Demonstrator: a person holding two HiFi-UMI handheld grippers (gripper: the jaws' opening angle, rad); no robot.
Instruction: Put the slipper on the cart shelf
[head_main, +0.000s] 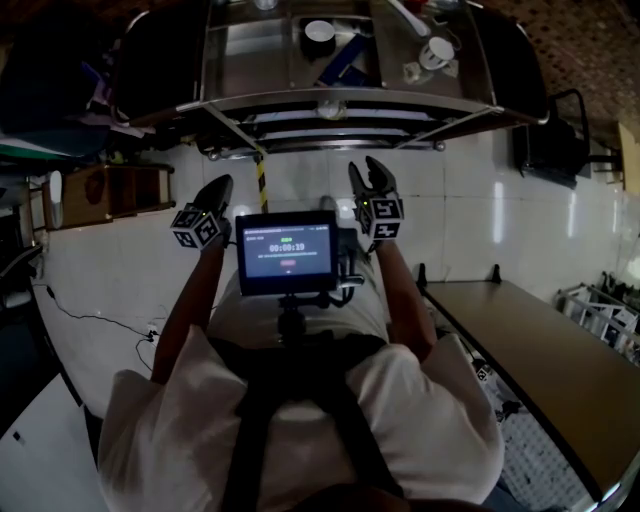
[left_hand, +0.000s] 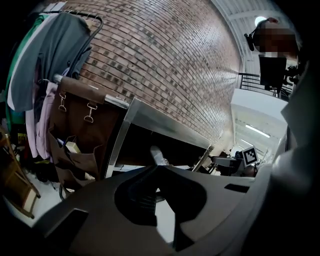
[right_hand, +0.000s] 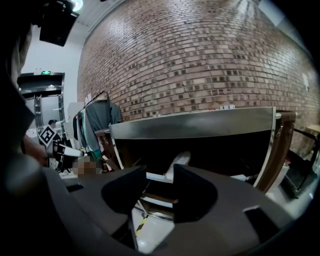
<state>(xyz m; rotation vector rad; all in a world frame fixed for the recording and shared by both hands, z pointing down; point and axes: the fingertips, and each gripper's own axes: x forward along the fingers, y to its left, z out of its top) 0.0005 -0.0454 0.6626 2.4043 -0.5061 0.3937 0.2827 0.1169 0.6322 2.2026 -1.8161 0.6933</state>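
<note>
The left gripper (head_main: 219, 187) hangs near the person, its jaws pressed together and empty. Far ahead, the pale slipper (right_hand: 179, 161) already seems to lie on the cart (head_main: 350, 100) shelf, which is likely why the right gripper (head_main: 366, 172) carries nothing, its jaws half apart.

Red-brown brick wall (right_hand: 200, 60) with pale mortar lines. Grey brushed-metal cart (head_main: 350, 100), whitish slipper (right_hand: 179, 161) on its dark shelf. Glossy white tiled floor (head_main: 470, 210); yellow-and-black striped tape (head_main: 262, 185) below the cart's front edge. Black left gripper (head_main: 221, 188) and black right gripper (head_main: 367, 173), black-and-white square markers on each cube. Brown fabric hanging organiser (left_hand: 82, 122), grey garment (left_hand: 50, 55) and pink garment (left_hand: 46, 107) beside it. Tan wooden tabletop (head_main: 540, 350).
</note>
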